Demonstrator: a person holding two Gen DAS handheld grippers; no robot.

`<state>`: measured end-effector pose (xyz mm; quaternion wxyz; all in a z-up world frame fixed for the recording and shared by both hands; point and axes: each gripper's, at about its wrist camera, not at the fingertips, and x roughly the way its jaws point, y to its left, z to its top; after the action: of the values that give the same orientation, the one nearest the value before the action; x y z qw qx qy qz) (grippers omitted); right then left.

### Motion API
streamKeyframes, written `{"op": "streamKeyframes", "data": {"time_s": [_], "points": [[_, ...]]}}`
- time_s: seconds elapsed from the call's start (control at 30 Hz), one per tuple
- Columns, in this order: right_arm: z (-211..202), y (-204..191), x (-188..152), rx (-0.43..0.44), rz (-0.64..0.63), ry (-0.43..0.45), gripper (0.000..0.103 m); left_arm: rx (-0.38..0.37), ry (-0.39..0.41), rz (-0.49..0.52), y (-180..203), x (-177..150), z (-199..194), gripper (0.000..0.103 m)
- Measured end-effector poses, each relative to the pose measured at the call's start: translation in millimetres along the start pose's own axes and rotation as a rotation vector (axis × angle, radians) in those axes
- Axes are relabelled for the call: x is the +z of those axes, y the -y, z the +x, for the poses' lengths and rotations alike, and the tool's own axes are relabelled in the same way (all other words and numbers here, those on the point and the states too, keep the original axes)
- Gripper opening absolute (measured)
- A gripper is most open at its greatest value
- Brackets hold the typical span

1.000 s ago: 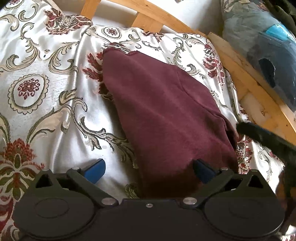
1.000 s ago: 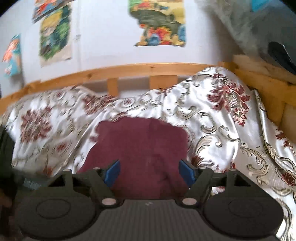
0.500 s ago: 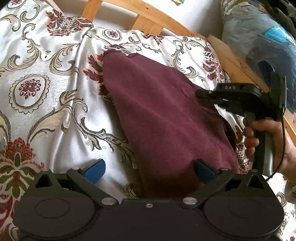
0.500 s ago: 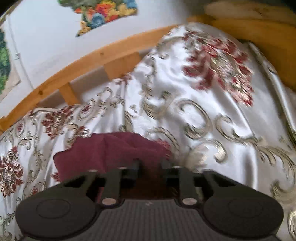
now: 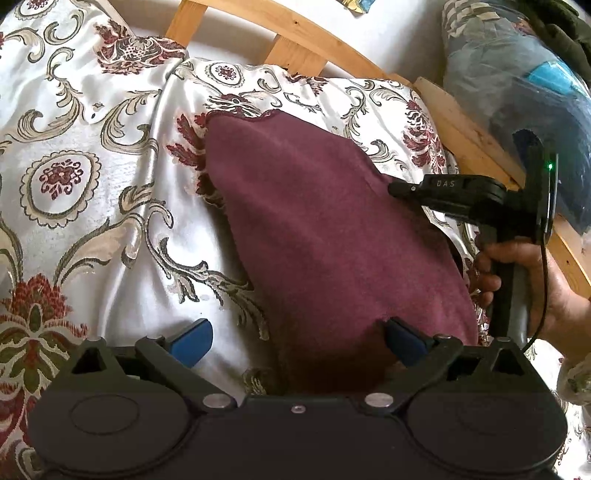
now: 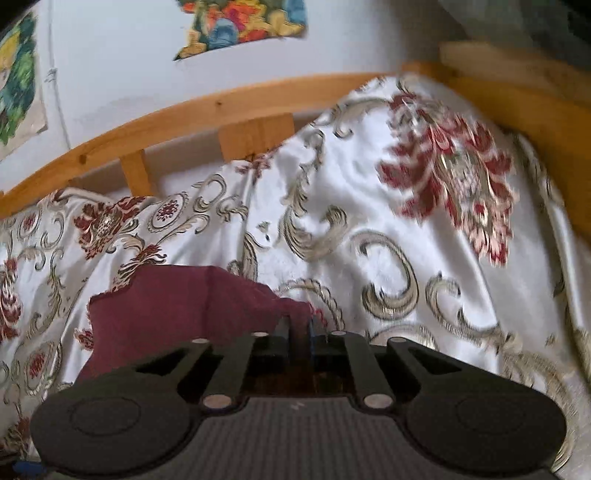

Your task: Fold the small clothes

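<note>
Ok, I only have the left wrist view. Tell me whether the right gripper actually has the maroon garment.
Observer: Yes. In the right wrist view the right gripper is shut on the maroon garment, pinching its right edge.
Operator: Say what's beyond that edge.
Observer: Only patterned bedspread, running up to the wooden bed frame.
Operator: Report the wall.
Observer: Colourful posters hang above the frame.

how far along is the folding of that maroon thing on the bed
Early. The maroon garment lies spread on the floral bedspread, with no finished fold that I can see. In hand: the right gripper is shut on the garment's right edge, bunching it. The left gripper is open over the near edge, gripping nothing. The folding itself is left.
</note>
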<state>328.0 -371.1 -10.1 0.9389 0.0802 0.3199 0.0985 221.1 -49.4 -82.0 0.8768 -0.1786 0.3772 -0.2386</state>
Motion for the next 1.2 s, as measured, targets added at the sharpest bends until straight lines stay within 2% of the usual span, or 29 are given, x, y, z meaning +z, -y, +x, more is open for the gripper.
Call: {"op": "streamKeyframes", "data": {"time_s": [0.07, 0.13, 0.2, 0.23, 0.33, 0.5, 0.67, 0.8, 1.03, 1.2], "points": [[0.3, 6.9, -0.5, 0.042, 0.052, 0.001, 0.032, -0.002, -0.002, -0.003, -0.3, -0.3, 0.4, 0.101], [1.0, 9.9, 3.1, 0.079, 0.068, -0.001, 0.058, -0.002, -0.004, -0.005, -0.5, -0.6, 1.3, 0.101], [2.4, 8.2, 8.9, 0.112, 0.050, 0.000, 0.065, -0.003, -0.005, -0.006, -0.8, -0.6, 1.6, 0.101], [4.9, 5.7, 12.5, 0.128, 0.033, -0.009, 0.073, -0.004, -0.004, -0.006, -0.8, -0.9, 1.7, 0.101], [16.5, -4.5, 23.9, 0.165, -0.031, -0.049, 0.084, -0.004, 0.001, -0.006, -0.5, -0.9, 1.2, 0.101], [37.4, -27.1, 40.4, 0.184, -0.183, -0.092, 0.091, -0.022, 0.020, -0.004, 0.5, -1.5, -2.2, 0.100], [61.4, -45.4, 44.9, 0.170, -0.270, -0.162, 0.089, -0.058, 0.011, -0.003, 0.7, -1.4, -1.4, 0.099], [72.7, -50.4, 38.0, 0.160, -0.295, -0.212, 0.074, -0.088, -0.008, -0.002, -0.6, -1.5, 0.4, 0.099], [65.3, -44.9, 35.2, 0.176, -0.300, -0.215, 0.047, -0.133, -0.044, -0.049, -9.8, -0.1, 7.2, 0.098], [62.2, -46.6, 33.7, 0.177, -0.302, -0.207, 0.037, -0.159, -0.058, -0.068, -13.3, 1.5, 8.9, 0.096]]}}
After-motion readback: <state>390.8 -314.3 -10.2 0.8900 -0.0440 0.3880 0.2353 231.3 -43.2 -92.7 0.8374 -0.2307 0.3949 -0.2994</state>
